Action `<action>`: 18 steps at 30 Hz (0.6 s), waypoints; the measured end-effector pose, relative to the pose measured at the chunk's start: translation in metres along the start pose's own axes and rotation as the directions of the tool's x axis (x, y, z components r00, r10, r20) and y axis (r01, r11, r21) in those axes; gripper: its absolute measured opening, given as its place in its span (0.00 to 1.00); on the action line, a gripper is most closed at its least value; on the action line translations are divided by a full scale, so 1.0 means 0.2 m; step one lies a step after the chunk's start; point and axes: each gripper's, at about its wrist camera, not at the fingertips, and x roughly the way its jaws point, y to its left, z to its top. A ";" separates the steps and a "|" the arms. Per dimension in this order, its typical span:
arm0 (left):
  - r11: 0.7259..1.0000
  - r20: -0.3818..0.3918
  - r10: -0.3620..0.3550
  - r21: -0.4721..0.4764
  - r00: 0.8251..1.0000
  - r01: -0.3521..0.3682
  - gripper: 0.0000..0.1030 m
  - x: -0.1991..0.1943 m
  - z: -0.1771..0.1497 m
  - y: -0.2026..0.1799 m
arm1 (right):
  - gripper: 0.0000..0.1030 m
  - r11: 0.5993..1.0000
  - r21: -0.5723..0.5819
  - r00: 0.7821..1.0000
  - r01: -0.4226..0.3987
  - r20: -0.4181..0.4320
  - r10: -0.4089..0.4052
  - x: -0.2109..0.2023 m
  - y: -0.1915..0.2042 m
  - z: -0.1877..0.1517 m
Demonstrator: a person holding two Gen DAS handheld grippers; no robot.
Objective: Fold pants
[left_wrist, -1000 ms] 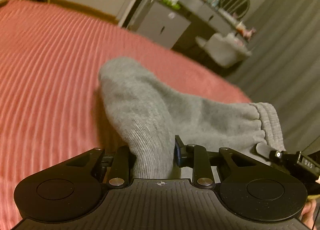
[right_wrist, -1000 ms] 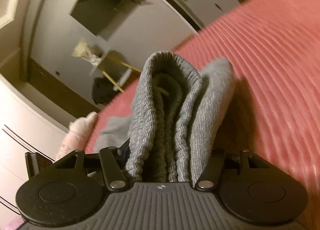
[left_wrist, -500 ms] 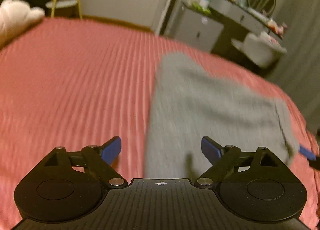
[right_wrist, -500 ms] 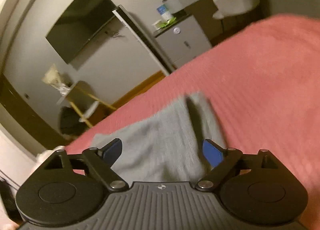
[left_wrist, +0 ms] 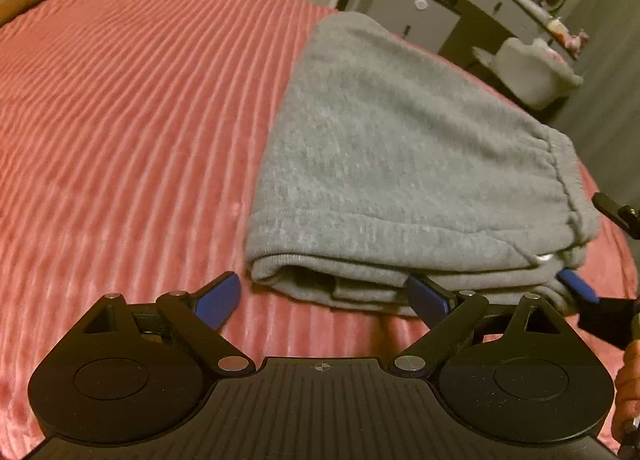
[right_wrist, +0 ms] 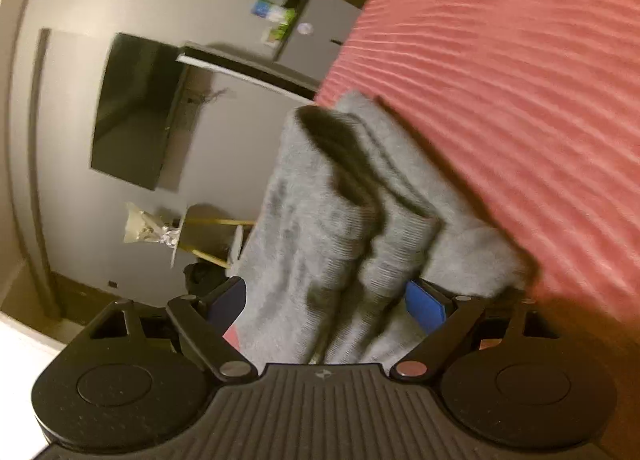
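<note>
Release on the left! The left hand-held gripper (left_wrist: 322, 298) that was clamped on the cloth a second ago now has its blue pads wide apart, low over the ribbed pink bed (left_wrist: 120, 108), aimed at the near edge of the folded grey fleece sweatpants (left_wrist: 400, 164). They lie flat, so that fold looks landed. The right hand-held gripper (right_wrist: 326, 300), rolled sideways, has its jaws apart with the ribbed cuffs between them — open a half second ago too, not pinching yet.
</note>
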 end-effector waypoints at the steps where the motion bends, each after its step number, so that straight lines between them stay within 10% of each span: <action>1: 1.000 0.007 0.002 -0.013 1.000 -0.002 0.93 0.01 0.00 0.01 | 0.81 0.999 -0.030 1.000 0.021 0.007 -0.020 0.02 0.02 -0.01; 3: 0.999 0.014 -0.005 -0.041 1.000 0.006 0.90 0.02 0.01 0.03 | 0.41 0.994 -0.079 0.997 0.080 0.016 -0.079 0.04 0.03 -0.03; 13: 0.977 0.089 -0.098 -0.183 0.991 0.113 0.78 -0.06 0.01 0.14 | 0.59 0.998 -0.001 0.998 0.058 0.009 -0.058 0.05 0.00 0.01; 18: 0.966 0.104 -0.082 -0.238 0.991 0.105 0.74 -0.06 0.01 0.17 | 0.42 0.994 0.057 0.996 0.091 0.011 -0.091 0.11 0.00 0.04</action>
